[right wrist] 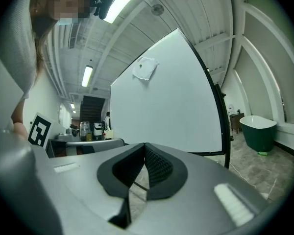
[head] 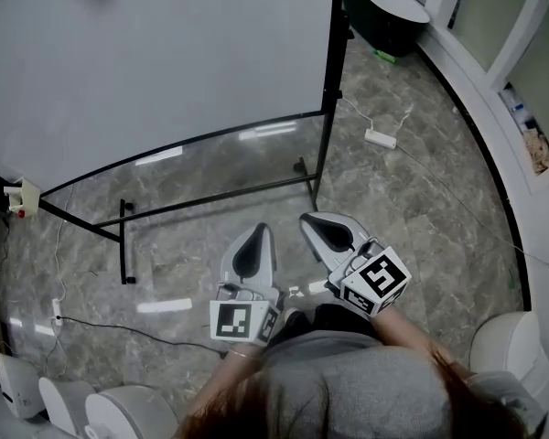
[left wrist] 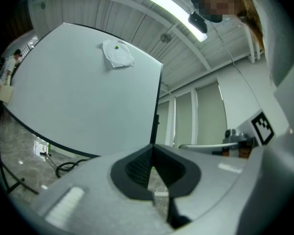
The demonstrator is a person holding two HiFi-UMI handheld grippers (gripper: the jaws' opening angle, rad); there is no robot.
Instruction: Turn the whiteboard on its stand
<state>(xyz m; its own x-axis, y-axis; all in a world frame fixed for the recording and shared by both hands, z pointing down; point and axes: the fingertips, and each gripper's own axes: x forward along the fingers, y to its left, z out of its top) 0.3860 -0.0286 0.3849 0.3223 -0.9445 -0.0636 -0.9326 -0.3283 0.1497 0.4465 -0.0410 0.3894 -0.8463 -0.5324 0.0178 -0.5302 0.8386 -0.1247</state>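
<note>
1. Ahead of the person and well apart from both grippers, the whiteboard point(head: 156, 53) stands on the floor, filling the upper left of the head view. If it is pushed at one edge only, so broad a panel could swing fast or rock.
2. Its black stand point(head: 328, 90) has a foot bar point(head: 125, 245) reaching toward the person. That bar may catch a shoe or drag on the tiles as the board turns.
3. Beyond the right post sits a dark bathtub point(head: 384, 3), which a wide swing could knock.
4. The left gripper point(head: 254, 240) and right gripper point(head: 322, 227) both have their jaws pressed together on nothing. Closed tips can only push, and may slip off the frame.
5. A power strip point(head: 381, 138) and its cord lie near that post and are likely to foul the stand.
6. A crumpled cloth point(left wrist: 117, 54) high on the board could drop.
</note>
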